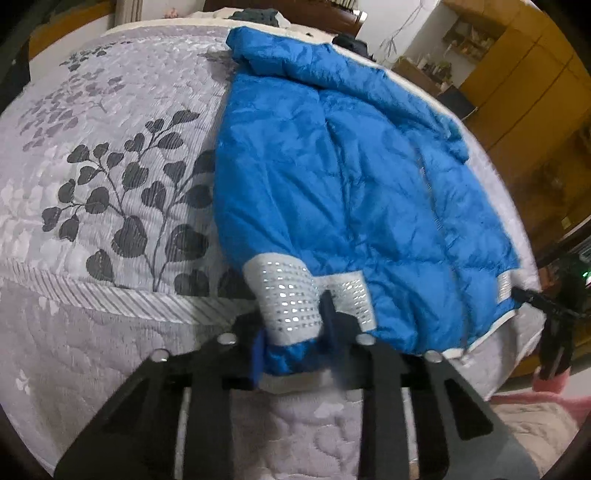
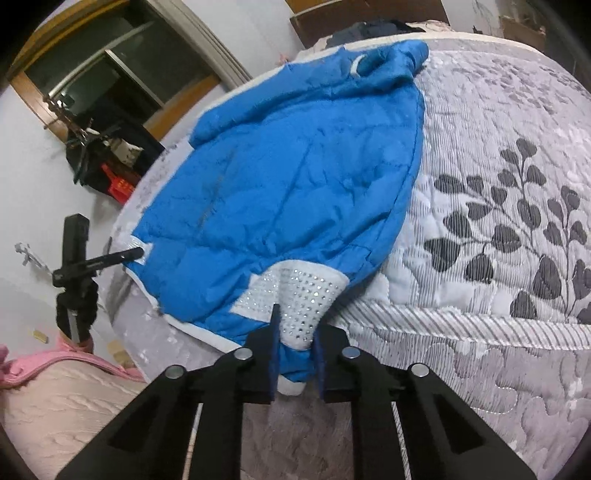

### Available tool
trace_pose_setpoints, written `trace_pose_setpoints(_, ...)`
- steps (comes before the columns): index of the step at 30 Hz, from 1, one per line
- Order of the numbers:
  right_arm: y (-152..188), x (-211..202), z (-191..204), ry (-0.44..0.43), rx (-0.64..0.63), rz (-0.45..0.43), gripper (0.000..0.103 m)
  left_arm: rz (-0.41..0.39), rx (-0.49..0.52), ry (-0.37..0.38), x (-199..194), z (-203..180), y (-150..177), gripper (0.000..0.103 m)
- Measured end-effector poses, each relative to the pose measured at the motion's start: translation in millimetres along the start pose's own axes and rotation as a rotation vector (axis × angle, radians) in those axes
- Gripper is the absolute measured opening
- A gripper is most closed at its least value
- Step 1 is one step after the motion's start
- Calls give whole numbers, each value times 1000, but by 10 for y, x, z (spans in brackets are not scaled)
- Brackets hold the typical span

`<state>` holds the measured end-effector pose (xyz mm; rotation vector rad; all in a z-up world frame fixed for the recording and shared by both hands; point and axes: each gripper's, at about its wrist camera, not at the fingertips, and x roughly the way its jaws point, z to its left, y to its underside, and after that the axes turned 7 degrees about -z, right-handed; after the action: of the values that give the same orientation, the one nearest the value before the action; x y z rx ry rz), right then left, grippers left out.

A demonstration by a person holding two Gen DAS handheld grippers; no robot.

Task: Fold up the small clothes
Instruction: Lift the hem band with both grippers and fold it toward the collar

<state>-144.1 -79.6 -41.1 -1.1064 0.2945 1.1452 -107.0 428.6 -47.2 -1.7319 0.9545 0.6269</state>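
Note:
A blue padded jacket [image 1: 332, 166] [image 2: 288, 177] lies spread flat on the bed, its hood toward the far end. White bands with silver studs [image 1: 284, 295] [image 2: 306, 291] trim its near corners. My left gripper [image 1: 295, 339] is shut on the studded band at the near left corner, with blue fabric bunched between its fingers. My right gripper [image 2: 297, 354] is shut on the studded band at the near right corner. Each view also shows the other gripper at the opposite hem corner: the right gripper [image 1: 532, 299] and the left gripper [image 2: 136, 253].
The bed wears a grey quilt [image 1: 110, 166] with a dark leaf print, and open quilt lies beside the jacket. Dark clothes [image 1: 258, 16] are piled at the far end. A pink blanket [image 2: 55, 387] lies below the bed edge. Wooden cabinets [image 1: 535, 92] and a red crate [image 2: 118, 184] stand nearby.

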Motion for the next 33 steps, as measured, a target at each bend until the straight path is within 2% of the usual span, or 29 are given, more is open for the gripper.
trace_pose_setpoints(3,-102,-120,46,-36,0,-42,13,-32,-40,74,-90,20,-92,15)
trace_pose_setpoints(8,-460,-392,163,-87,-16,-152,11,-119,-88,203,-330,-1,-406,15)
trace_pose_setpoints(14,-1026,-425,207,-79,-48,-184,11,-189,-62,239,-355,-180,-883,15)
trace_pose_setpoints(18,-1344,-336,122,-75,-27,-178,11,-185,-109,296,-225,-120,-1260,15)
trace_pose_setpoints(24,-1750,-36,-170,-82,82,-136,11,-141,-180,363,123,41,-1698,15)
trace_pose_setpoints(33,-2143,402,-589,-107,191,-66,11,-74,-204,386,722,117,-2200,18)
